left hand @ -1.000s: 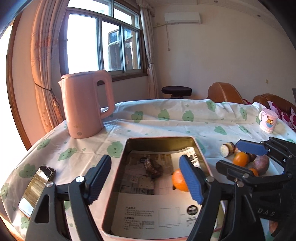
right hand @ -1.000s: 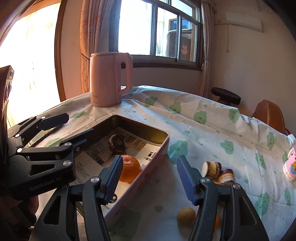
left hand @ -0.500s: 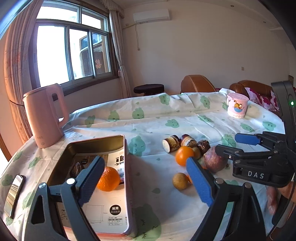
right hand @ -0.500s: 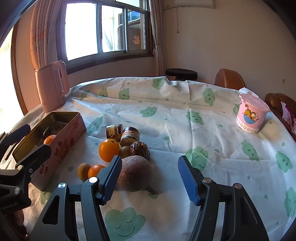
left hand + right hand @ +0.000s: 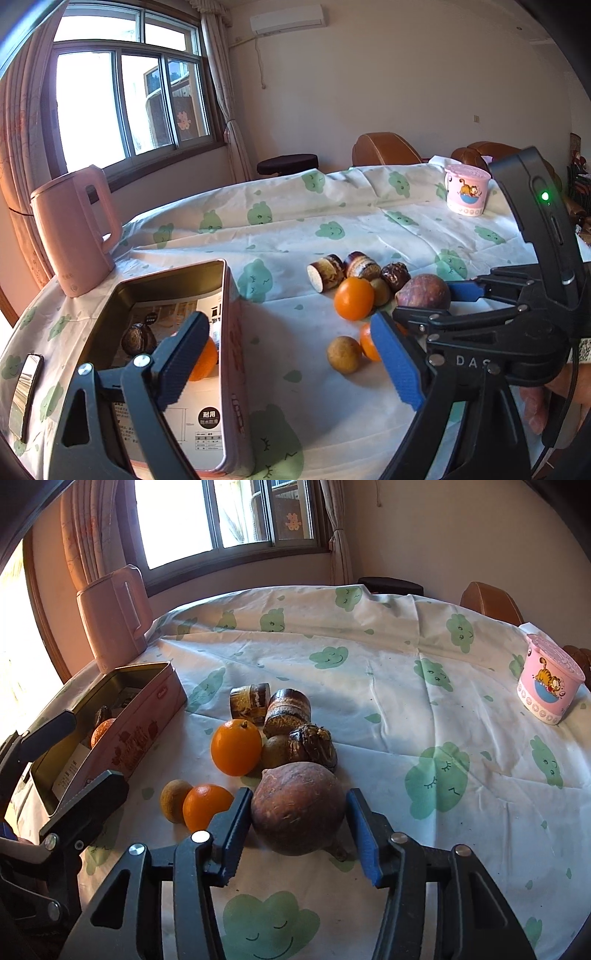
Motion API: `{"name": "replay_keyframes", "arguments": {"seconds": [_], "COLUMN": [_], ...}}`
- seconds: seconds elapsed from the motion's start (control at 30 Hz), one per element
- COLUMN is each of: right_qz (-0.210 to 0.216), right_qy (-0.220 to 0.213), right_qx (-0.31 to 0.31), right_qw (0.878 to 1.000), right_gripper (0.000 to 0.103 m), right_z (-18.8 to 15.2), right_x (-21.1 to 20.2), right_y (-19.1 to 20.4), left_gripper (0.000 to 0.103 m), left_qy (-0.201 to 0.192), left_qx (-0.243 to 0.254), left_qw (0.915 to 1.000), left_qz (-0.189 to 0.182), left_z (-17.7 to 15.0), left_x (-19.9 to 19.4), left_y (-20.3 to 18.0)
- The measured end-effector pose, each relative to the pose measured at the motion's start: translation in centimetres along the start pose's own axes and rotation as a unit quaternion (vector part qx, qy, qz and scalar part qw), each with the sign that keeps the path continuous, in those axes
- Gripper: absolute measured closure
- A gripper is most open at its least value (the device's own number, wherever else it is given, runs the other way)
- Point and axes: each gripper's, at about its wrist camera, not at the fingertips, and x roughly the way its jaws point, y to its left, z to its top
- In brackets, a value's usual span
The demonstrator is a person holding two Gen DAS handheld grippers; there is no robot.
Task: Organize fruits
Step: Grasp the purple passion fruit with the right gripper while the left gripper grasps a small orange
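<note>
My right gripper (image 5: 297,834) is low over the tablecloth, its jaws closing on a large brown round fruit (image 5: 299,808). Both blue pads meet the fruit's sides, and it still rests on the cloth. Just behind it lie a big orange (image 5: 236,747), a small orange (image 5: 205,805), a small tan fruit (image 5: 173,799), a dark wrinkled fruit (image 5: 314,744) and two cut brown pieces (image 5: 288,710). To the left, the pink tin (image 5: 227,332) holds an orange (image 5: 205,360) and a dark fruit (image 5: 138,338). My left gripper (image 5: 288,360) hovers by the tin's right wall, jaws wide but closing slightly, holding nothing.
A pink kettle (image 5: 70,236) stands behind the tin. A phone (image 5: 24,395) lies at the table's left edge. A pink cartoon cup (image 5: 466,192) sits far right. Brown chairs (image 5: 388,149) and a dark stool (image 5: 288,164) stand beyond the table. A hand (image 5: 535,402) holds the right gripper.
Both grippers swung right from the tin to the fruit pile. The right one dropped around the large brown fruit and narrowed onto it. The left one now sits beside the tin's wall.
</note>
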Motion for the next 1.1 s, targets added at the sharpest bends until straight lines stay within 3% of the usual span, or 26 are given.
{"name": "replay_keyframes", "arguments": {"seconds": [0.23, 0.37, 0.53, 0.7, 0.8, 0.87, 1.1], "right_qz": [-0.040, -0.069, -0.061, -0.059, -0.053, -0.049, -0.046], "right_qy": [-0.040, -0.041, -0.040, -0.038, -0.033, -0.031, -0.041], "right_qx": [0.039, 0.050, 0.067, 0.069, 0.071, 0.072, 0.073], "right_qw": [0.998, 0.996, 0.995, 0.995, 0.996, 0.996, 0.995], "right_gripper": [0.053, 0.053, 0.053, 0.052, 0.052, 0.052, 0.052], "right_z": [-0.5, -0.6, -0.7, -0.7, -0.7, -0.7, -0.8], "right_x": [-1.9, -2.2, -2.3, -2.2, -2.0, -2.0, -2.3], "right_y": [-1.7, -3.1, -4.0, -4.0, -4.1, -4.2, -4.1], "left_gripper": [0.019, 0.023, 0.038, 0.046, 0.048, 0.064, 0.067], "left_qy": [0.011, 0.032, 0.075, 0.110, 0.109, 0.108, 0.102], "left_qx": [0.026, 0.039, 0.055, 0.059, 0.060, 0.060, 0.035], "left_qw": [0.9993, 0.9973, 0.9926, 0.9879, 0.9879, 0.9873, 0.9869], "left_qz": [-0.023, -0.053, -0.078, -0.091, -0.093, -0.100, -0.120], "left_z": [0.2, 0.6, 0.8, 0.6, 0.6, 0.6, 0.7], "left_x": [0.5, 1.5, 3.4, 4.9, 4.9, 4.9, 4.8], "left_y": [-1.5, -3.1, -4.8, -5.4, -5.5, -5.5, -4.5]}}
